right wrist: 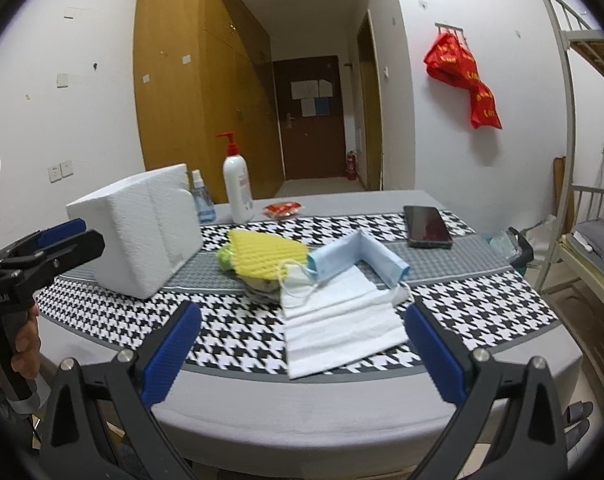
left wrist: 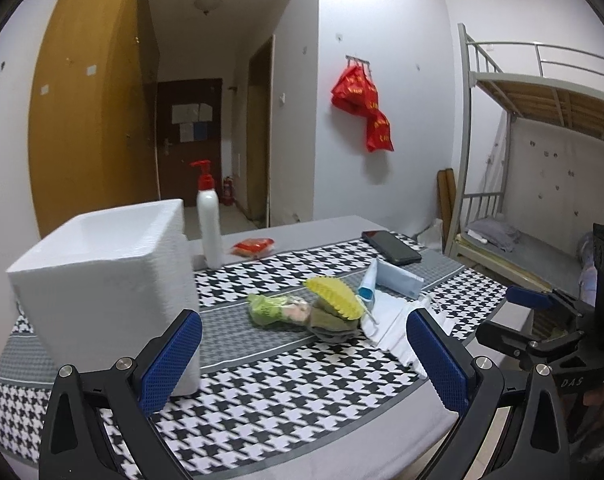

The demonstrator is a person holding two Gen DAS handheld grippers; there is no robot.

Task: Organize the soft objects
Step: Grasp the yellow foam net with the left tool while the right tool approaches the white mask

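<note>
**Two tools spread above a pile of soft things**

Both hover empty over the houndstooth desk [right wrist: 341,408]; the left tool [left wrist: 303,354] gapes beside the white foam box [left wrist: 102,280]; mid-desk lie a green bundle [left wrist: 270,309], yellow foam net [right wrist: 264,254] and white face masks [right wrist: 337,324], touching; the right tool [right wrist: 302,354] gapes over the masks.

The left gripper [left wrist: 303,346] and right gripper [right wrist: 302,344] both stand wide apart, empty, pointing toward twelve o'clock; a hand [right wrist: 24,344] grips the left handle.
</note>
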